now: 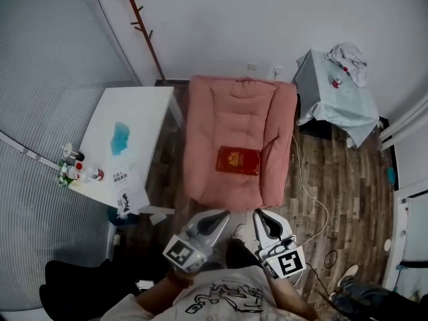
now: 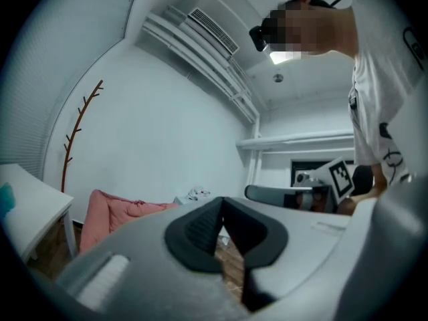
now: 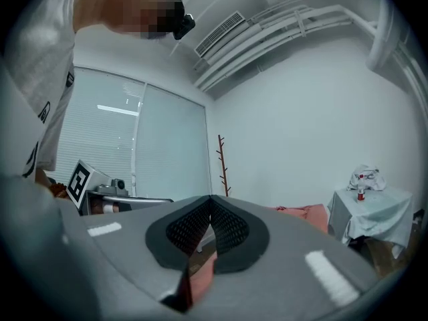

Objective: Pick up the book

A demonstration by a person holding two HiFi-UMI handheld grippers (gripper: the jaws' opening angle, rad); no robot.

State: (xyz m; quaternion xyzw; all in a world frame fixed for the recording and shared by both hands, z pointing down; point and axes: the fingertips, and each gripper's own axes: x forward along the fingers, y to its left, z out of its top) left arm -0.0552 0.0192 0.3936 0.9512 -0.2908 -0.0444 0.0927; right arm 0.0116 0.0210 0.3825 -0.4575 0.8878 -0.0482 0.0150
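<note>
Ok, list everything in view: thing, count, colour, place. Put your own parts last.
book: one, red, lying flat on the seat cushion
seat cushion: one, pink, middle of the head view
table: one, white, left of the seat cushion
patch: one, blue, on the table top; cannot tell what it is
bottles: several, mixed colours, at the table's near left edge
coat stand: one, brown, beyond the table
side table: one, pale green cover, right of the seat cushion
cloth: one, white, on the side table
small bottle: one, red and white, on the side table
cable: one, white, trailing right of the seat cushion
left gripper: one, grey, jaws shut, empty
right gripper: one, grey, jaws shut, empty
</note>
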